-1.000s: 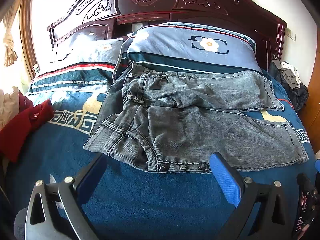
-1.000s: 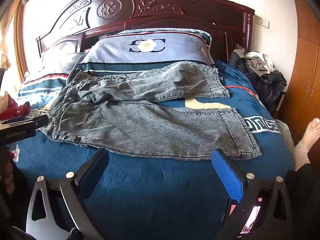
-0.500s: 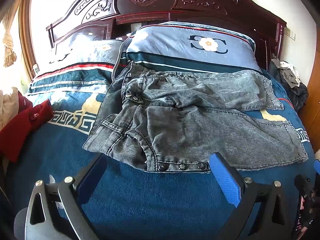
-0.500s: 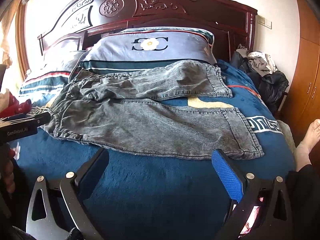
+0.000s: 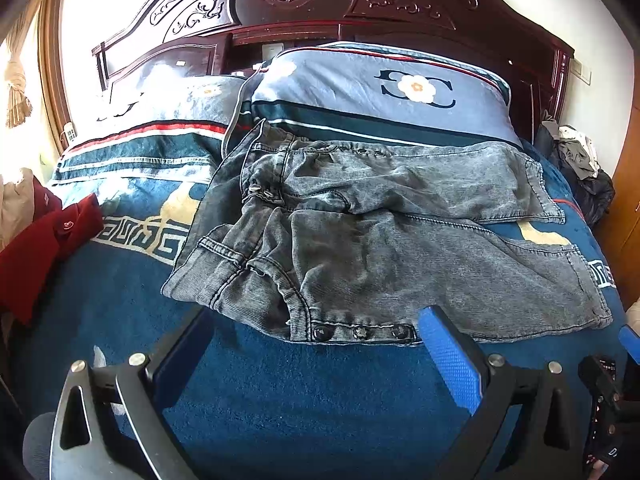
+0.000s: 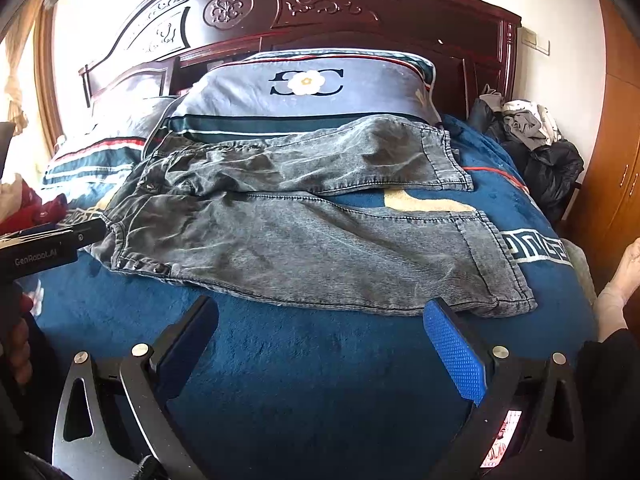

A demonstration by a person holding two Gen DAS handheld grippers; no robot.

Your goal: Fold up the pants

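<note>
Grey pants point(image 5: 380, 240) lie spread on the blue blanket point(image 5: 320, 400), waist to the left, legs to the right, far edge against a pillow point(image 5: 372, 96). Left gripper point(image 5: 316, 336) and right gripper point(image 6: 320, 324) hover at the near edge, jaws open, holding nothing.

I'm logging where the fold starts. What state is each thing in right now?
Pants: spread flat on the blanket, legs apart, not folded.
Left gripper: jaws open, empty, at the waistband end.
Right gripper: jaws open, empty, at the near leg's hem end.
Pillow: propped against the headboard.
Blanket: laid smooth over the bed.
</note>
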